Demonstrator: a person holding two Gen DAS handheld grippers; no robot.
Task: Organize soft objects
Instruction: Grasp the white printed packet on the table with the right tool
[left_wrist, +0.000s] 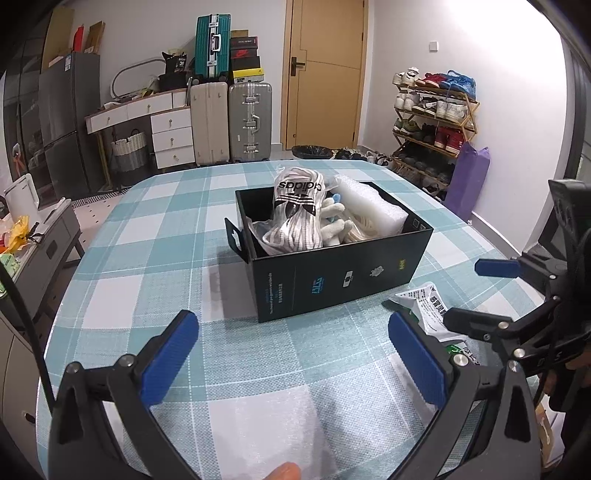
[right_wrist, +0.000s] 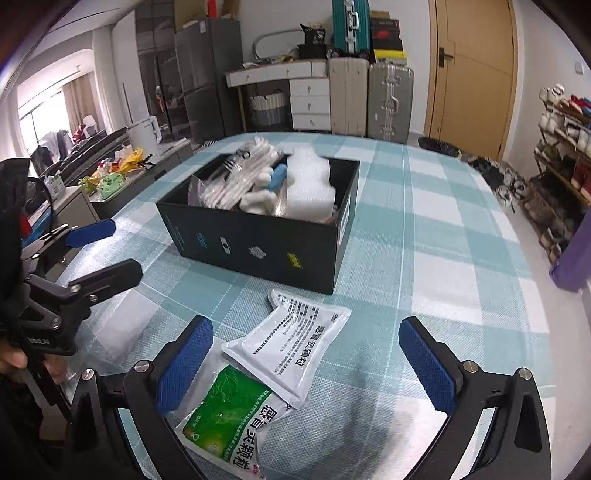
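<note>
1. Fingers of our left gripper (left_wrist: 291, 362) stand wide apart with nothing between the blue pads (left_wrist: 170, 362); only the checked tablecloth (left_wrist: 155, 236) lies below them, with a sheet of clear bubble wrap (left_wrist: 266, 424) at the near edge.
2. Our right gripper (right_wrist: 314, 369) is spread just as wide and grasps nothing; its fingers hang over two flat sachets on the cloth.
3. We see the white sachet (right_wrist: 288, 350), printed in black, lying just in front of the black box (right_wrist: 258, 247), between the right gripper's pads but touching neither.
4. We see the green-and-white sachet (right_wrist: 229, 424) nearer to us, its upper corner tucked under the white one and its left edge close beside the left-hand pad.
5. We find the box open-topped near the middle of the table, already holding soft things: a bagged bundle of striped white socks (left_wrist: 295, 214) standing up at the left, a white plush toy with blue parts (left_wrist: 336, 221) in the middle, and a block of white foam wrap (left_wrist: 369, 210) at the right.
6. From the left wrist view we catch the right gripper at the right edge, over the white sachet.
</note>
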